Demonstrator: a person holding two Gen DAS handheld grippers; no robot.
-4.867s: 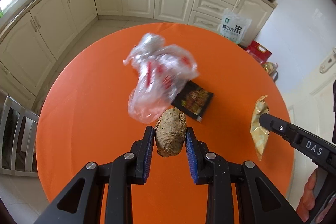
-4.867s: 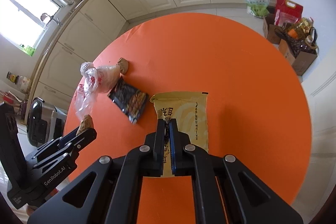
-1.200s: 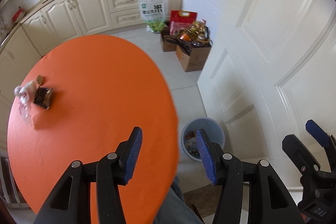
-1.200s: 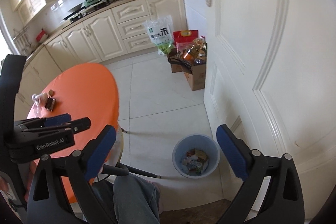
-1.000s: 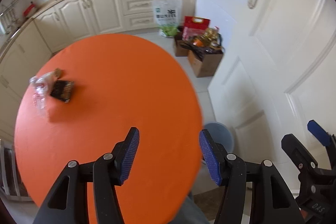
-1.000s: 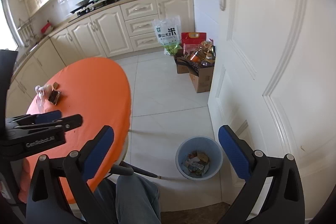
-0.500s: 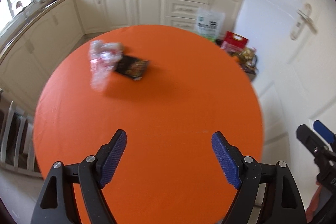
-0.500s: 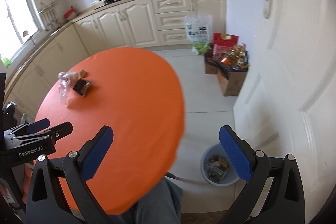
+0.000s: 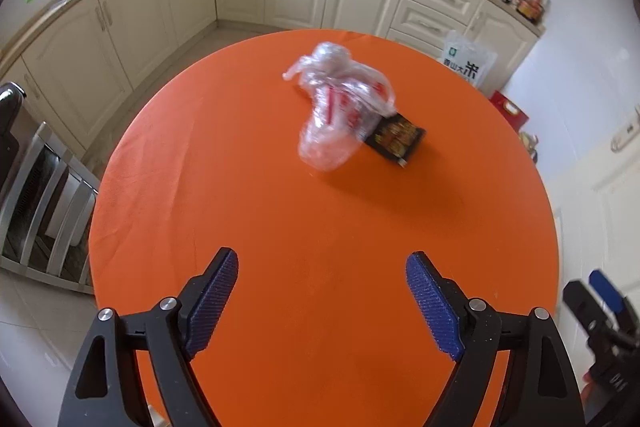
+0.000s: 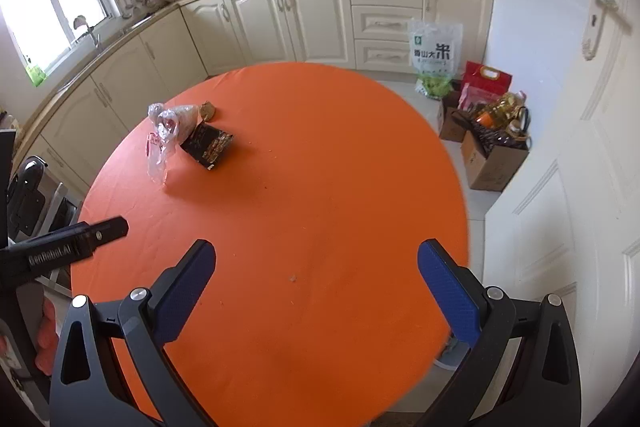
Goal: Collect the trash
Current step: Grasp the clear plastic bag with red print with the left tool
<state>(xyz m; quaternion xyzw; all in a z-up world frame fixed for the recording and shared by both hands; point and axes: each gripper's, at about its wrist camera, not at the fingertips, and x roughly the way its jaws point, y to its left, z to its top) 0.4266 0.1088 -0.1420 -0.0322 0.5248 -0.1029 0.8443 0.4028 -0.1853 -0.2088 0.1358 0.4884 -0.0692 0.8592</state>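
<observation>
Both hand-held grippers, left [image 9: 320, 301] and right [image 10: 316, 287], hang wide open and empty above the orange counter [image 9: 320, 227]. Its left jaws have just been opening. The plastic bag [image 9: 340, 107], dark wrapper [image 9: 396, 139] and perhaps a brown lump [image 10: 207, 111] lie far across; next move is reaching them.

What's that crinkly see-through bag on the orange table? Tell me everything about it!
The plastic bag is thin, clear and crumpled, with red printing on it. It is bunched into a knot-like wad at the far end and looks loose and puffy nearer the camera. It lies on the orange table, towards the far side. One edge overlaps the dark snack wrapper beside it, and a small brown lump sits at its far end. No gripper touches it.
</observation>
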